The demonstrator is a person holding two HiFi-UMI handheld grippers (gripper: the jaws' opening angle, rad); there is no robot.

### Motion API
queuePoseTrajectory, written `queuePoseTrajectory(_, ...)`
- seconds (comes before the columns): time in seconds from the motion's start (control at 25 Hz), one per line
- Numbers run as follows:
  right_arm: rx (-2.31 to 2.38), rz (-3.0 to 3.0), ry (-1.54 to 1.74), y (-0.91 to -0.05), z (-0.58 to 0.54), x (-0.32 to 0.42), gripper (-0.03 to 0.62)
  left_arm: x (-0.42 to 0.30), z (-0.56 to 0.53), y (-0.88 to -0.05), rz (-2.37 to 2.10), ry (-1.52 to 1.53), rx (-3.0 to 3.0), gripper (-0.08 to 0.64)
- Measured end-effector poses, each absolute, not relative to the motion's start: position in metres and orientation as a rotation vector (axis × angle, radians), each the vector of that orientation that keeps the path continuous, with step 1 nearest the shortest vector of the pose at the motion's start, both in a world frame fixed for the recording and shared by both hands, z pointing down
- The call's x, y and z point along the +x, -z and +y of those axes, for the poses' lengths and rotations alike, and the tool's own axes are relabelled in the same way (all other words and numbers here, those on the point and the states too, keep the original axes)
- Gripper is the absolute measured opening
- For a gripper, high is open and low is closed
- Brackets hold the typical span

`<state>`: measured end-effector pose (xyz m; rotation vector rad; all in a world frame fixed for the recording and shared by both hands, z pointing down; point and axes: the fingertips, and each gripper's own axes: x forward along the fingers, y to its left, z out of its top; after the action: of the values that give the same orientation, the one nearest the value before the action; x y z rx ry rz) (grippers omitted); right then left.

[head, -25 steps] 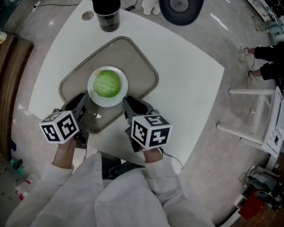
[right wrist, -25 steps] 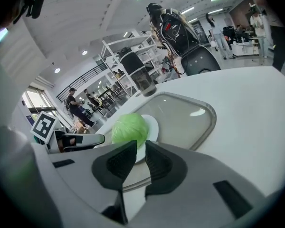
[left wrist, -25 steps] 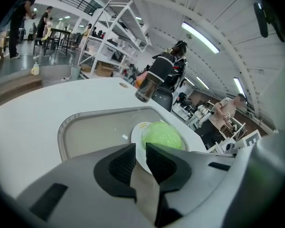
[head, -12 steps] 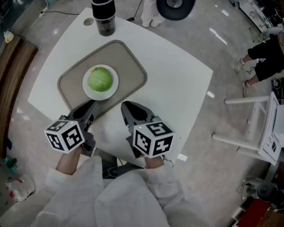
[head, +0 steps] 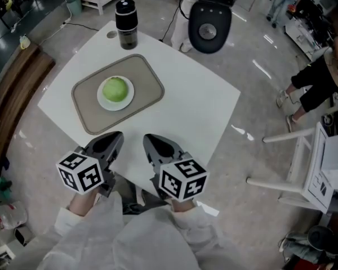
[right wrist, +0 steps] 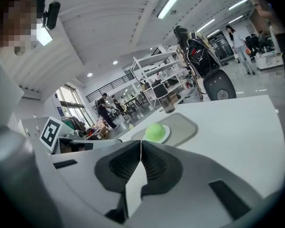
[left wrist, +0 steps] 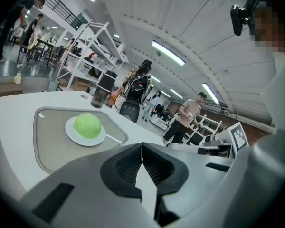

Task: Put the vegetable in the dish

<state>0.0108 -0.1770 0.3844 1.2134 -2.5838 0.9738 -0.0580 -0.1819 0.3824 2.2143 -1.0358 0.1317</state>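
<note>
A round green cabbage (head: 115, 88) sits in a white dish (head: 115, 100) on a grey tray (head: 145, 84) on the white table (head: 197, 111). The cabbage (left wrist: 87, 125) shows in the left gripper view on its dish (left wrist: 83, 137), and the cabbage (right wrist: 155, 131) shows small in the right gripper view. My left gripper (head: 116, 138) hovers near the table's front edge, shut and empty. Beside it my right gripper (head: 150, 142) is shut with nothing between its jaws. Both are well short of the tray.
A black cylindrical flask (head: 126, 23) stands at the table's far corner. A black office chair (head: 210, 27) is behind the table. White rack frames (head: 296, 167) stand at the right, and a person (head: 318, 80) sits at the far right.
Both grippers have drawn back from the dish toward the table's front edge, and the right gripper's jaws have come together. The cabbage stays in the dish.
</note>
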Motion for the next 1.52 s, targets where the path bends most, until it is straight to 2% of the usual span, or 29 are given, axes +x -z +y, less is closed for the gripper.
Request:
queuePoseTrajectory(0.52,1.132,-2.652,-0.866,-0.365,-0.085,0.056,0.017,0.002,-0.072,-0.363,-0.981,0.026,2.191,0.012)
queuePoseTrajectory(0.88,1.167,-2.638,-0.869,-0.365,-0.053,0.059,0.017,0.003,-0.053,-0.359,-0.938,0.015,2.199,0.012)
queuePoseTrajectory(1.52,1.308,-2.573,-0.681,-0.355,-0.04,0.048,0.014,0.003,-0.036,-0.366,-0.871,-0.204,2.337,0.008)
